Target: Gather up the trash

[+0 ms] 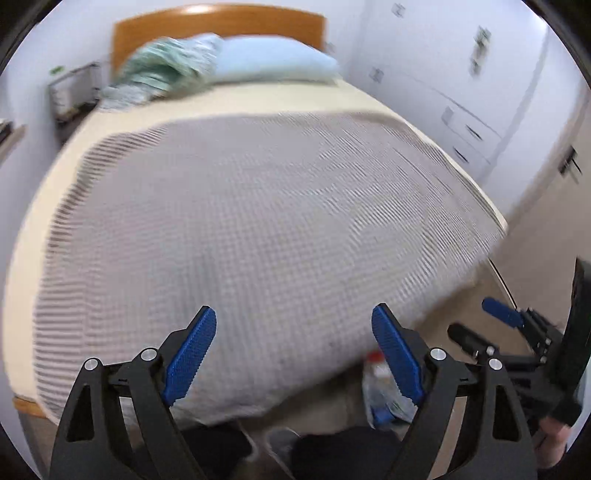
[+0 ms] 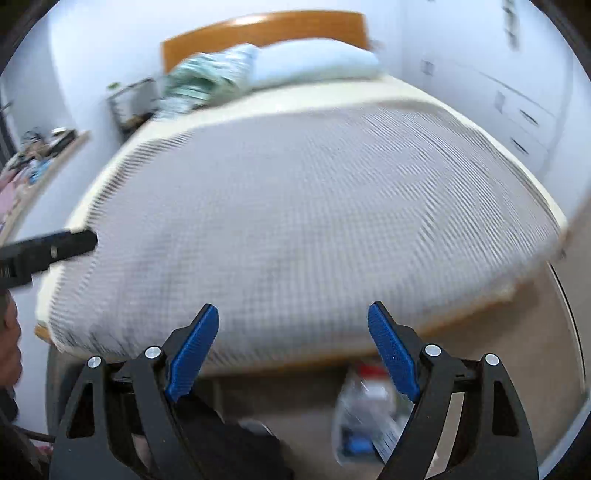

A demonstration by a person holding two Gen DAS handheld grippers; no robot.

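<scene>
Blue-padded fingers [image 1: 192, 350] of the left tool [image 1: 293, 350] stand spread, nothing between them — the right tool [image 2: 293, 350] is spread and empty too. Both hang over the foot of the bed [image 1: 240, 221]. On the floor [image 2: 517, 350] just beside the bed lies a clear plastic trash bag [image 2: 364, 413], blurred.

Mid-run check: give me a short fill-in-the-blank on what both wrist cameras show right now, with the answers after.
1. Both the left gripper and the right gripper have their jaws ____.
2. The clear plastic bag of trash lies on the ____, at the foot of the bed.
3. The headboard is made of ____.
4. The pillow is light ____.

Missing words: open; floor; wood; blue
</scene>
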